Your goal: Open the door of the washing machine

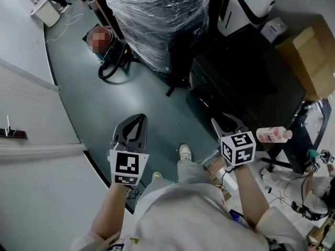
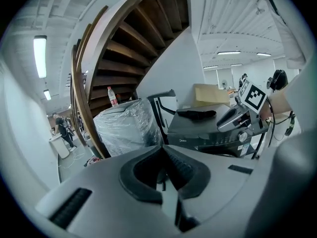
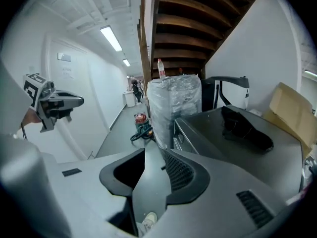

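A: Left tool [image 2: 162, 150]?
B: Jaws pressed together, nothing between.
A: Right tool [image 3: 151, 157]?
B: Jaws spread, empty; floor [image 3: 116, 133] shows through the gap.
A: Washing machine [image 1: 246, 80]?
B: Dark unit ahead, nearest the right tool, apart from both tools. A black item [image 3: 245, 128] lies on its top.

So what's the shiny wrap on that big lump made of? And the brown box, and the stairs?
The wrap looks like clear plastic film: it is glossy, crinkled and see-through. The brown box seems to be plain cardboard, matte with folded flaps. The stairs look like dark brown wood, but from here that is only a guess.
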Available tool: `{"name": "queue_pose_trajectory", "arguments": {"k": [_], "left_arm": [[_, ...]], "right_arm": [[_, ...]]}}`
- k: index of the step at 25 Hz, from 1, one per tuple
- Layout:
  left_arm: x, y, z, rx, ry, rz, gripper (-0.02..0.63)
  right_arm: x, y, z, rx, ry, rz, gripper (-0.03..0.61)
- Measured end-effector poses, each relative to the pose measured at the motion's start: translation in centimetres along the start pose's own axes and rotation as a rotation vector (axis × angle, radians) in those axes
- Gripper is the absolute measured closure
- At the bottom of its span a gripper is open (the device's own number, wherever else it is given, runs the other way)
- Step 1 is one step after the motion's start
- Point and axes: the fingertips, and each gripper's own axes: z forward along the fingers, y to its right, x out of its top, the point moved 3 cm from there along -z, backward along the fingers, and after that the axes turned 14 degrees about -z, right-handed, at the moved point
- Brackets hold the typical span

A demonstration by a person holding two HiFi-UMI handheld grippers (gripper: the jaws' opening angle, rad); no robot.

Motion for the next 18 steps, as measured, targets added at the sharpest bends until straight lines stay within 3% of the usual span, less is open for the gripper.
{"name": "queue_pose_trajectory", "arguments": {"k": [10, 18], "left_arm": [[-5.9, -0.3, 4.2, 0.091, -0.168, -0.095, 0.594], [-9.4, -0.8, 6.4, 0.060, -0.242, -0.105, 0.594]], "right_arm": [[-7.6, 3.1, 9.2, 0.066, -0.196, 0.021, 0.391], [-12.6, 3.8, 13.6, 0.024, -0.348, 0.023, 0.381]]}}
